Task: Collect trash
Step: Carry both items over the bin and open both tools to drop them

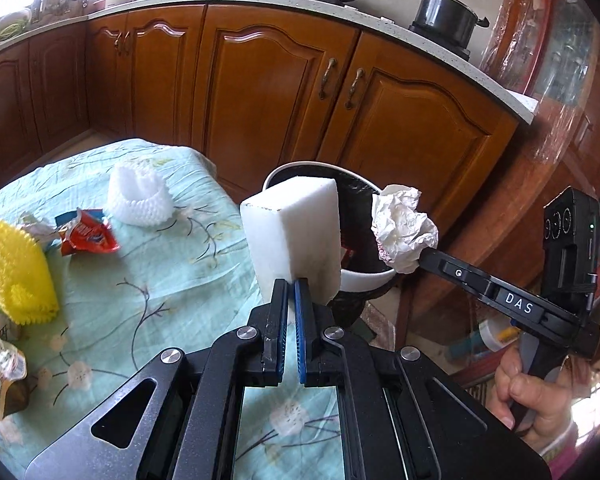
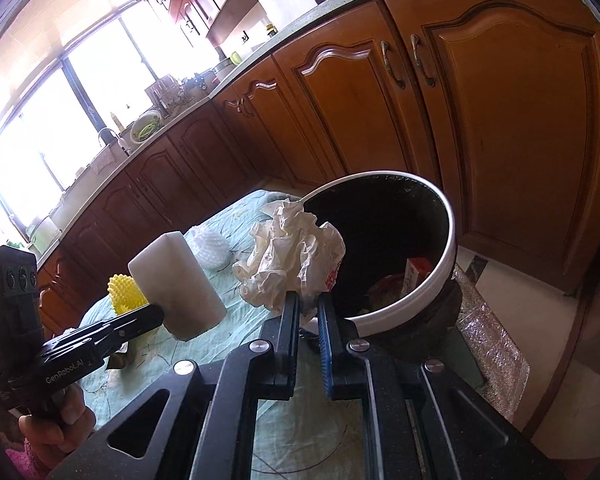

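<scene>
left hand-held gripper clamps a foam block; right hand-held gripper clamps crumpled paper.

A: Left wrist view looks down along its claw, close over the worktop?

B: Yes. Right wrist view likewise; both share the bin, seemingly tilted.

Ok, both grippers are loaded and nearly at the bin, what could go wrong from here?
1. The left gripper pinches only a bottom corner of the foam block, so it could tip out short of the bin.
2. The crumpled paper in the right gripper is near the rim and may land outside.
3. The grippers are close and might bump.
</scene>
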`<state>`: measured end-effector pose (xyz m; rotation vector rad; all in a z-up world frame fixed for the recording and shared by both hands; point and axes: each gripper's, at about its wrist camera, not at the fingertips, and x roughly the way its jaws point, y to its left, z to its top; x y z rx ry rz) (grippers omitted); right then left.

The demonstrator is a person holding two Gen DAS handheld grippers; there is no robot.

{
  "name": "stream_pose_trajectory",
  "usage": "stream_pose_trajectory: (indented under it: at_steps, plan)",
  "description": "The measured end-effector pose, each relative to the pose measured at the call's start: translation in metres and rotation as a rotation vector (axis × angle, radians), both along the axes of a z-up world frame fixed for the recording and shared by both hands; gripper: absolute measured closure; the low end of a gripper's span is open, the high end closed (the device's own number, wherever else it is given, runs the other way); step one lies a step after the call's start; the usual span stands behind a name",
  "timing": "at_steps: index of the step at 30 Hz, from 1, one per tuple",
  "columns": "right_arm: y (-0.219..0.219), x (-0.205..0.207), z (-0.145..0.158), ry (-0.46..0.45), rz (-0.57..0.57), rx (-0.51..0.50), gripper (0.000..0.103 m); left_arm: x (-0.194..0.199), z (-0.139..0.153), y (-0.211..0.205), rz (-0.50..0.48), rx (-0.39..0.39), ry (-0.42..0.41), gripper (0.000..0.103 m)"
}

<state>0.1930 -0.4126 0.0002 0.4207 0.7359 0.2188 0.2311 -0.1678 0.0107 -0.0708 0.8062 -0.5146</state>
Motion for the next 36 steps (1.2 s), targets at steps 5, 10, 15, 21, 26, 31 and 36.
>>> stream_pose_trajectory:
  at_steps: [5, 10, 15, 21, 26, 31, 36]
  plan:
    - [-0.016, 0.012, -0.001, 0.006, -0.032, -0.015, 0.094, 0.019, 0.008, -0.021, -0.03, 0.002, -0.011, 0.1]
    - [-0.024, 0.023, 0.0, 0.011, -0.044, -0.038, 0.094, 0.039, 0.009, -0.042, -0.051, 0.017, -0.004, 0.1]
    - [-0.028, 0.036, -0.001, 0.029, -0.043, -0.072, 0.094, 0.059, 0.003, -0.059, -0.074, 0.038, 0.021, 0.1]
    - [-0.031, 0.049, -0.007, 0.063, -0.044, -0.105, 0.094, 0.077, -0.006, -0.074, -0.091, 0.059, 0.065, 0.1]
    - [-0.033, 0.06, -0.015, 0.095, -0.037, -0.12, 0.094, 0.089, -0.014, -0.082, -0.1, 0.065, 0.092, 0.099]
    - [-0.033, 0.067, -0.018, 0.111, -0.033, -0.133, 0.088, 0.097, -0.019, -0.089, -0.106, 0.063, 0.115, 0.098]
    - [-0.038, 0.069, -0.02, 0.116, -0.049, -0.108, 0.064, 0.096, -0.023, -0.095, -0.105, 0.078, 0.132, 0.081]
